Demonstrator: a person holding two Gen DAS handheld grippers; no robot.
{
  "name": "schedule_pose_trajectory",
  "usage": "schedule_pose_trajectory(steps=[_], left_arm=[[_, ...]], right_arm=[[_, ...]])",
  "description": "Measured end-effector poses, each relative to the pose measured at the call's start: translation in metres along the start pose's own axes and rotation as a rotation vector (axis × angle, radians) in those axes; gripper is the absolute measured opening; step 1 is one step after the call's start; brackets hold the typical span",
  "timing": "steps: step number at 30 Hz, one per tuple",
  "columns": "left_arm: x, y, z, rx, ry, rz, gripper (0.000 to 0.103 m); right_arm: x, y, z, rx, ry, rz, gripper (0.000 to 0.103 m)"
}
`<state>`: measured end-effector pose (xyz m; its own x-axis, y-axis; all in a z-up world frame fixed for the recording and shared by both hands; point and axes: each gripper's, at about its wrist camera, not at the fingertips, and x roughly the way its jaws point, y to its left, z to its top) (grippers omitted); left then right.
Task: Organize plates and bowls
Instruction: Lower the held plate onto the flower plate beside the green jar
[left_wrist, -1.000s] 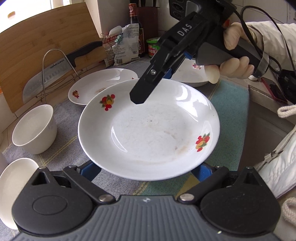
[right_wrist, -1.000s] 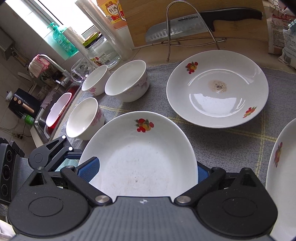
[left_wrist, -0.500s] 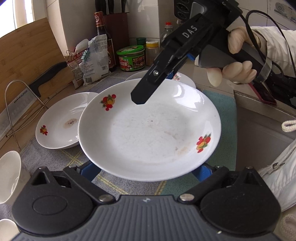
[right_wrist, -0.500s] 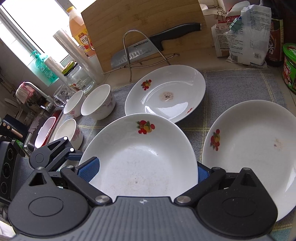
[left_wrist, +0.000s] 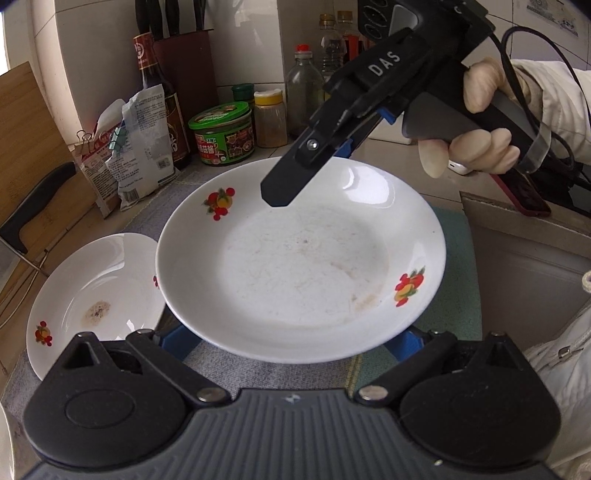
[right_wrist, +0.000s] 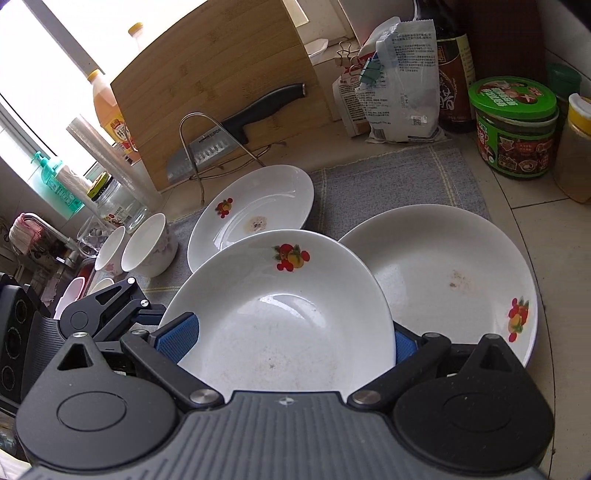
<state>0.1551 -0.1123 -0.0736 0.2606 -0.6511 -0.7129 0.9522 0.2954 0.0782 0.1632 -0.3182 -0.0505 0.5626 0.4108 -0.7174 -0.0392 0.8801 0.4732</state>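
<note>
Here, a person with a tool in each hand carries one white fruit-patterned plate (left_wrist: 301, 266) above a kitchen bench, the left tool (left_wrist: 295, 341) clamped on the plate's near rim and the right tool (right_wrist: 295, 338) pinching the opposite edge, its black finger pressing the inner rim in the left wrist view. The plate hangs above the grey mat (right_wrist: 399, 173), partly over a second plate (right_wrist: 443, 273) with a small stain, which lies on the bench to the right. A third plate (right_wrist: 255, 210), marked with a dark spot, lies separately behind it near the knife rack (right_wrist: 207, 147). Two bowls (right_wrist: 147, 243) stand side by side at the mat's left end, with what may be more crockery beyond them, too cut off to tell. By the look of it, the sorting is at an early stage: no plates are stacked yet, and the bowls stand unnested.
</note>
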Motion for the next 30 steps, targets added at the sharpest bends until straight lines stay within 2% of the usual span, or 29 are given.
schedule_pose_trajectory(steps=[17, 30], left_arm=[[0.045, 0.020, 0.030, 0.030, 0.008, -0.049, 0.101], [0.058, 0.024, 0.035, 0.018, 0.037, -0.060, 0.101]], right_arm=[[-0.007, -0.053, 0.011, 0.106, -0.071, -0.040, 0.103], [0.002, -0.069, 0.012, 0.145, -0.067, -0.047, 0.103]])
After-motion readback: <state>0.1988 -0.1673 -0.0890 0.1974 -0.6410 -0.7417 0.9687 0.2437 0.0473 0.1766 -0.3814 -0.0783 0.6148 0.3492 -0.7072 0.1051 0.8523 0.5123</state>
